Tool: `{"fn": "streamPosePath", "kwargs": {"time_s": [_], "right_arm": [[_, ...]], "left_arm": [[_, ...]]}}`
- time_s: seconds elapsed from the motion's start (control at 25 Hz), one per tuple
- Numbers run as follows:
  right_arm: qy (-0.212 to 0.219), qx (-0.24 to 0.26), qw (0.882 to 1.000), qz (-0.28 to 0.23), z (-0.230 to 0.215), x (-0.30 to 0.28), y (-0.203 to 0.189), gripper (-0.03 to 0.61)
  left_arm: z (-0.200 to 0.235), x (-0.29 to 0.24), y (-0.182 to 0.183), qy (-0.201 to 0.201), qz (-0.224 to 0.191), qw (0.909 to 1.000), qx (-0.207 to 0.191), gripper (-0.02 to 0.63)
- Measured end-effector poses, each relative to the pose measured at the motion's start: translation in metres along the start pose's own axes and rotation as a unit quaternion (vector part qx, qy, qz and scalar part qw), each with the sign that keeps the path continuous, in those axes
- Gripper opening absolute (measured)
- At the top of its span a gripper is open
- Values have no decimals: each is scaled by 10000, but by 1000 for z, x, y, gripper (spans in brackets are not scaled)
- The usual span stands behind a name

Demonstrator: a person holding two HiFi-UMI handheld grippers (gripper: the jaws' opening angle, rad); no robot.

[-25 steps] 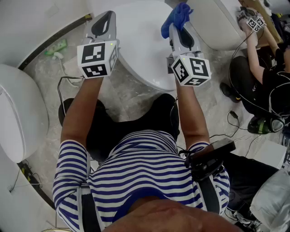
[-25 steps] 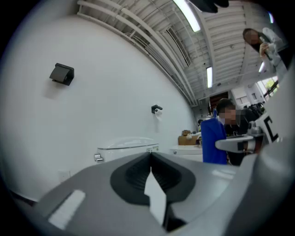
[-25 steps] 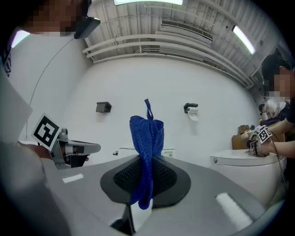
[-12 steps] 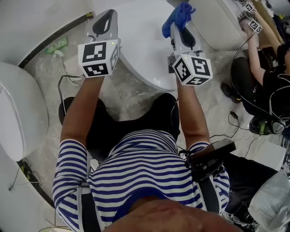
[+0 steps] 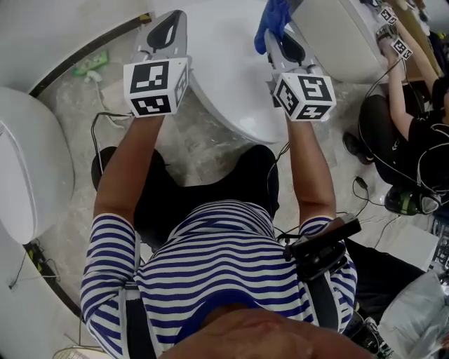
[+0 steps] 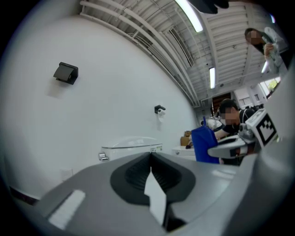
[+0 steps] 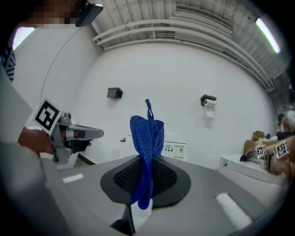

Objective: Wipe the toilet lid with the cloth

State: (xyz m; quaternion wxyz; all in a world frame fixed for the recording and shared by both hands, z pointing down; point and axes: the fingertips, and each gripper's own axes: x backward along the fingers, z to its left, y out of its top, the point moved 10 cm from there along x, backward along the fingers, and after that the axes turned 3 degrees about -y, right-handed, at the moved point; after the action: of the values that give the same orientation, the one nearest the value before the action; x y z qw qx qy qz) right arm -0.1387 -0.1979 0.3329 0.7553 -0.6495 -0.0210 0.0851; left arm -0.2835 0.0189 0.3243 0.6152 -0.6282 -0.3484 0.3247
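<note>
Blue cloth (image 5: pixel 272 15) in right claw (image 7: pixel 148 161) over toilet lid (image 5: pixel 221 63)

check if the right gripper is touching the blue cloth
Touching. The right gripper view shows the right gripper with its jaws closed on the blue cloth, which sticks up above them and hangs down in front.

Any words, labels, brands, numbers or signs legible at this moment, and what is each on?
No text is legible in any view.
Sticker on the toilet tank: green-marked print, too small and blurred to read.
Left marker cube and right marker cube: black-and-white square patterns only, no letters or digits.
</note>
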Motion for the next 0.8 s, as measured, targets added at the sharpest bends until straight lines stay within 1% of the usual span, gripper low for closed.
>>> {"fn": "streamPosePath", "kwargs": {"time_s": [0.08,0.12,0.16,0.2,0.24,0.32,0.4,0.44,0.48,0.52,0.6,0.72,0.8], "right_arm": [[303,657,9968,337,4,-16,6,46],[487,1075,9916,525,8,-25,10,46],[690,1545,9829,728,12,-34,12,47],[904,2058,9698,944,18,-44,14,46],[1117,2593,9523,1159,24,-54,15,48],[1490,3620,9077,1510,36,-73,12,48],[1738,4416,8630,1732,48,-92,7,46],[1825,4701,8445,1802,54,-101,5,48],[1901,4911,8297,1851,60,-112,3,47],[1976,5055,8184,1890,66,-122,2,47],[2101,5261,8005,1956,80,-139,-3,46],[2151,5556,7777,2005,95,-154,-12,46],[2153,5677,7682,2028,102,-161,-14,48]], "left_arm": [[5,1,0,46,-1,10000,25,3],[8,1,-1,73,4,10000,37,3],[10,2,-2,98,13,9999,48,3],[12,3,-2,122,23,9999,55,3],[14,3,-2,144,32,9999,58,3],[17,5,-1,195,34,9998,47,3],[21,8,0,252,28,9997,42,3],[24,10,0,281,28,9996,47,3],[27,11,-1,313,30,9995,52,3],[29,13,-1,345,30,9994,55,3],[32,16,-1,392,19,9992,64,3],[33,21,0,405,1,9991,88,3],[33,24,2,397,-11,9992,71,3]]}}
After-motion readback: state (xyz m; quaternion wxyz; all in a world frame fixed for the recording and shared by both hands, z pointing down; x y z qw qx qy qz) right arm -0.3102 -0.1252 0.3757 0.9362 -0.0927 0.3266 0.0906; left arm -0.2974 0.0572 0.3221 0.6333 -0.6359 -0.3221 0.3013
